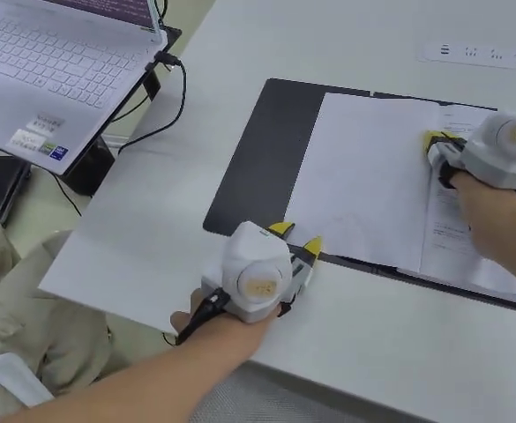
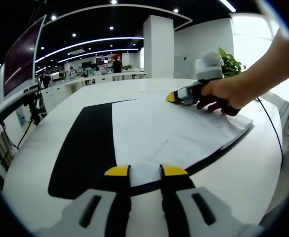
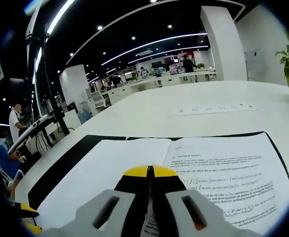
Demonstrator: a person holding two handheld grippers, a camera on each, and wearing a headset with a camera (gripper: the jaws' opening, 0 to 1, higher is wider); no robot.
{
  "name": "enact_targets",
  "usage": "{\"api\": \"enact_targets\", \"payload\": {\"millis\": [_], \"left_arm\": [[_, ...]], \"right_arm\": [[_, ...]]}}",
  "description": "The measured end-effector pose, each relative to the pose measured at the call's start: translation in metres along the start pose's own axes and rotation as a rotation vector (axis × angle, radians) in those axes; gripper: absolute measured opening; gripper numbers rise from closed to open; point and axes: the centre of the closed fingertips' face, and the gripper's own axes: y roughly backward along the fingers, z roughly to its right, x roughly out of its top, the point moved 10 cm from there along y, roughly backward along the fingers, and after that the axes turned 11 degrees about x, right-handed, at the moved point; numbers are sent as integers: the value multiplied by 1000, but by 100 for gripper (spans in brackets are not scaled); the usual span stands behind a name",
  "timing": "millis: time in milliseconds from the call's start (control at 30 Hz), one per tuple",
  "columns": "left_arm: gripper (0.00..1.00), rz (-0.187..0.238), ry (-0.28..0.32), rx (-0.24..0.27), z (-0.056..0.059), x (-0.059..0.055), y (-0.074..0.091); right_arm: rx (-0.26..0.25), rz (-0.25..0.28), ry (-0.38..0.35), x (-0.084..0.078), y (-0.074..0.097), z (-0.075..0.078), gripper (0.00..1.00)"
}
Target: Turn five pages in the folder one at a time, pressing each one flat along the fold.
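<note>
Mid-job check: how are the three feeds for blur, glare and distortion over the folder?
Head view: soft overall, the white turned page washed out. Left gripper view: fisheye bows the black folder cover; bright window glares upper right. Right gripper view: printed white page fairly sharp, ceiling lights curved.

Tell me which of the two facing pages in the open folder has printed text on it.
The page on the person's right, by the right gripper, carries lines of print; the wide sheet to its left is blank white.

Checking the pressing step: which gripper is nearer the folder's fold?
Right. The right gripper sits at the fold; the left gripper is at the near edge of the folder.
</note>
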Motion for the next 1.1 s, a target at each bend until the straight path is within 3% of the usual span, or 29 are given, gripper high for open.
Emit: {"api": "enact_targets", "payload": {"millis": [400, 633, 867, 1100], "left_arm": [[22, 7, 7, 4, 1, -1, -1], [22, 7, 13, 6, 1, -1, -1], [22, 10, 16, 8, 1, -1, -1], [22, 16, 12, 7, 0, -3, -1]], "right_arm": [[-25, -16, 39, 15, -42, 27, 0], [-45, -9, 57, 20, -52, 34, 0], [-48, -4, 16, 19, -46, 32, 0], [-27, -4, 16, 10, -24, 19, 0]]}}
